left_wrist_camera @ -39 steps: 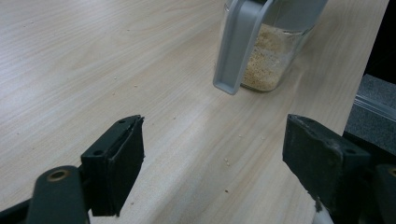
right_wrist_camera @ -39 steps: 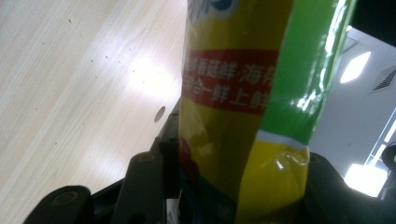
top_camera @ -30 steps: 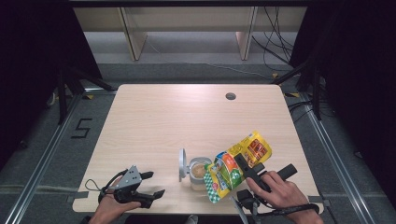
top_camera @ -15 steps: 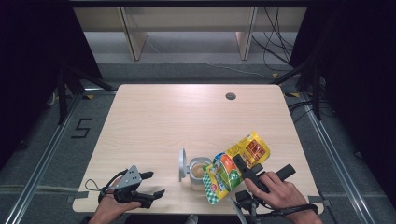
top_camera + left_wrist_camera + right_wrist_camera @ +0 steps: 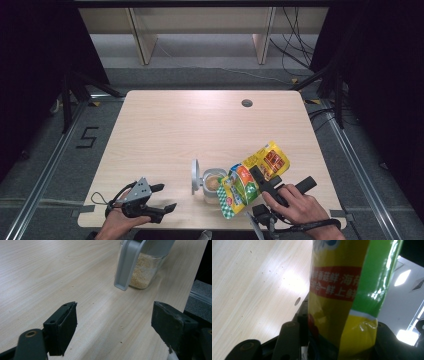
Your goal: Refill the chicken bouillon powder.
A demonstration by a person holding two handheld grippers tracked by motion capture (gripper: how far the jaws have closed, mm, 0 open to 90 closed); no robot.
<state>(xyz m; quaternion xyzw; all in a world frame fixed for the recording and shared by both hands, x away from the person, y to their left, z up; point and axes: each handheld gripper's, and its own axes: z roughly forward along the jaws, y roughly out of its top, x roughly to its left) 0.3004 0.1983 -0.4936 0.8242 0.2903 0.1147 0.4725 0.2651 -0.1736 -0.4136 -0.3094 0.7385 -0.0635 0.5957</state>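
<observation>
- Yellow-and-green seasoning pouch (image 5: 252, 179) sits clamped in the right gripper (image 5: 262, 181), jaws part-closed on its sides, mouth tipped toward seven o'clock over the clear jar (image 5: 214, 184).
- The jar stands at the table's (image 5: 200, 125) near edge, about five o'clock from centre, grey flip lid (image 5: 194, 176) open, pale granules inside.
- Nothing has shifted since the earlier frames: same tilt on the pouch, same grip, both hands steady.
- That reads as a pour being held, letting granules run.
- Left gripper (image 5: 159, 199) rests at eight o'clock, jaws wide apart and empty, well clear of the jar.
- A few crumbs (image 5: 121, 326) dot the wood.
</observation>
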